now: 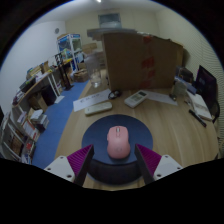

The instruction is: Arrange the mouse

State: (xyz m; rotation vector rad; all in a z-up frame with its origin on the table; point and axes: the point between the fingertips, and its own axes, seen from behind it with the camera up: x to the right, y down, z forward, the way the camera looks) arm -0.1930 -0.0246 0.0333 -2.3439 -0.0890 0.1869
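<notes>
Wooden surface (170, 135) holds a round blue mat (95, 150), where the pink mouse (118, 141) sits between the open claw (114, 160) fingers, pointing straight away.

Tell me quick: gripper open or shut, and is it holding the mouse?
Gripper: open. The pink mouse stands between the fingers on the round dark mouse pad, with a gap at either side; not gripped.

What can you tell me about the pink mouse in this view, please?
The pink mouse is a small, smooth, rounded computer mouse, plastic by its look, lying flat on a dark round mouse pad on the wooden table. It points away from the gripper, whose open fingers flank it without touching it.
</notes>
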